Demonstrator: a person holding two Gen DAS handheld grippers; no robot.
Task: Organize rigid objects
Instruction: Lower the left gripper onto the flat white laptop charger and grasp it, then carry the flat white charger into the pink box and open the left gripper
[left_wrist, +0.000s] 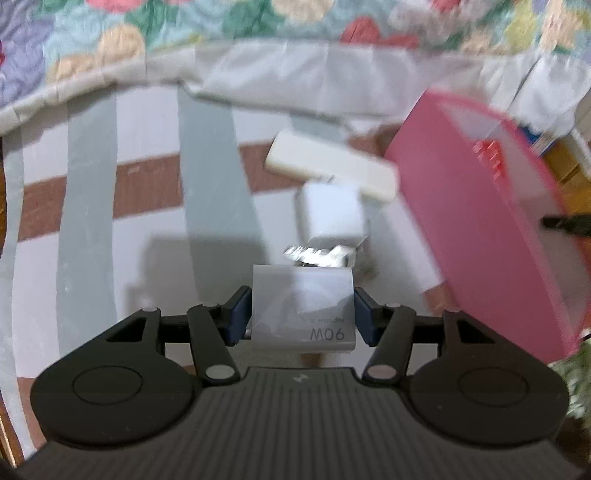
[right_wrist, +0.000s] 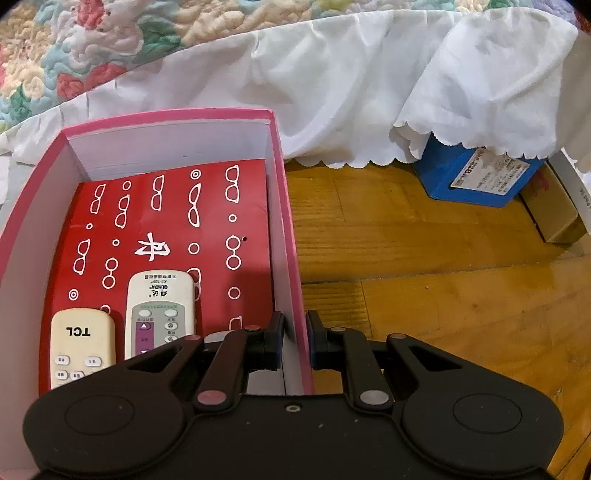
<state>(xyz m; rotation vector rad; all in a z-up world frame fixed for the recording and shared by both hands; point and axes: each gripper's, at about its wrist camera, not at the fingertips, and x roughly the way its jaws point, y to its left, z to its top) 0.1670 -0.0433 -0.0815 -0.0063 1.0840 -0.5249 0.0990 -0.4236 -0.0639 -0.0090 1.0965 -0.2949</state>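
A white 90W charger block (left_wrist: 303, 308) is gripped between the blue pads of the left claw (left_wrist: 303, 312), apparently just above the striped cloth (left_wrist: 92, 206) spread on the floor. Because the block is clamped by its two flat sides, it is kept square in the grip and, judging by the task, is meant for the pink box (right_wrist: 291, 229). Just beyond it in the left wrist view a smaller white plug adapter (left_wrist: 330, 216) with metal prongs is seen, and farther still a flat white bar-shaped item (left_wrist: 332, 170); both are left on the cloth, near the box's outer wall at the right.

The right claw (right_wrist: 295, 341) is closed on the right wall of the box, one pad inside and one outside, so that the box is probably steadied or tilted for loading. Inside, on a red patterned sheet (right_wrist: 166, 229), a TCL remote (right_wrist: 82, 347) and a second remote (right_wrist: 160, 314) are laid side by side at the near end, which leaves the far end free. Wooden floor (right_wrist: 443, 295) and a blue carton (right_wrist: 476, 173) under a white bed skirt (right_wrist: 369, 92) lie to the right.
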